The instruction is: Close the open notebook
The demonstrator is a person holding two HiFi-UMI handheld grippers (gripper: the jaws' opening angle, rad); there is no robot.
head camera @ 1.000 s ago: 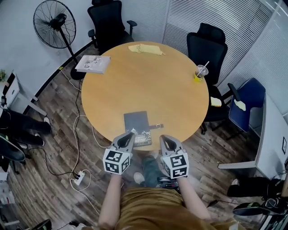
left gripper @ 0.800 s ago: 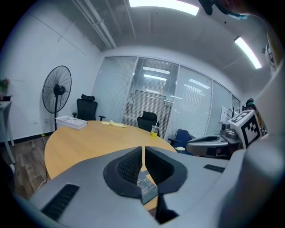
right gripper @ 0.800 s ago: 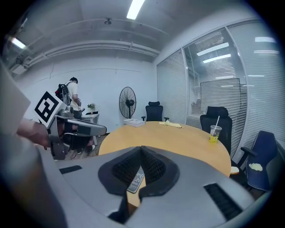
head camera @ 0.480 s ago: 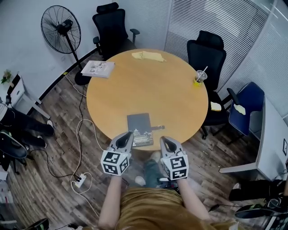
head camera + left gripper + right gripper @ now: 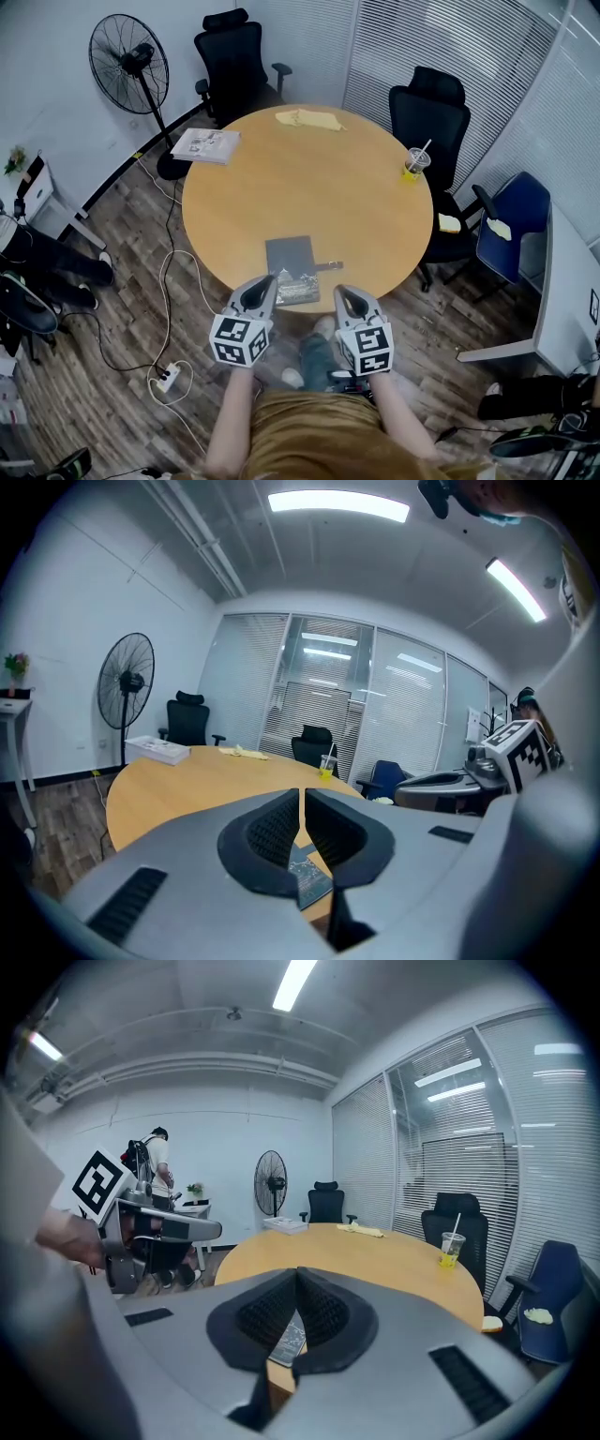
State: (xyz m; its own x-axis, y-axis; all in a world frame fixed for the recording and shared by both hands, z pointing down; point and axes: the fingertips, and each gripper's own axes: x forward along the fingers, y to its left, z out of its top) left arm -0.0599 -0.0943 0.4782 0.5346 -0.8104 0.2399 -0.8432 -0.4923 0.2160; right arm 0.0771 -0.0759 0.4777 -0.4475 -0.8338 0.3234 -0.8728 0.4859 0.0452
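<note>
Notebook: The dark notebook (image 5: 290,267) lies flat on the round tabletop (image 5: 309,187), close to the edge nearest the person. Its near end has a white pattern. A small strap (image 5: 329,266) sticks out from its right side.
Left gripper: The left gripper (image 5: 263,284) is held up at the near edge of the tabletop. Its jaws are pressed together with nothing between them.
Right gripper: The right gripper (image 5: 342,294) is beside it, just past the edge of the tabletop. Its jaws are together too, and they hold nothing.
Notebook and jaws: The notebook is just in front of both grippers. From above, the left jaws' tip lies over its near left corner, and the right jaws' tip sits a bit to the right of its near end. In both gripper views the notebook (image 5: 310,875) (image 5: 285,1342) shows below the closed jaws, apart from them.
Far side of tabletop: A cup (image 5: 415,159) with a straw, a yellow cloth (image 5: 307,118) and a stack of papers (image 5: 206,144) sit well apart from the notebook.
Floor: A fan (image 5: 128,56) stands by the wall.
</note>
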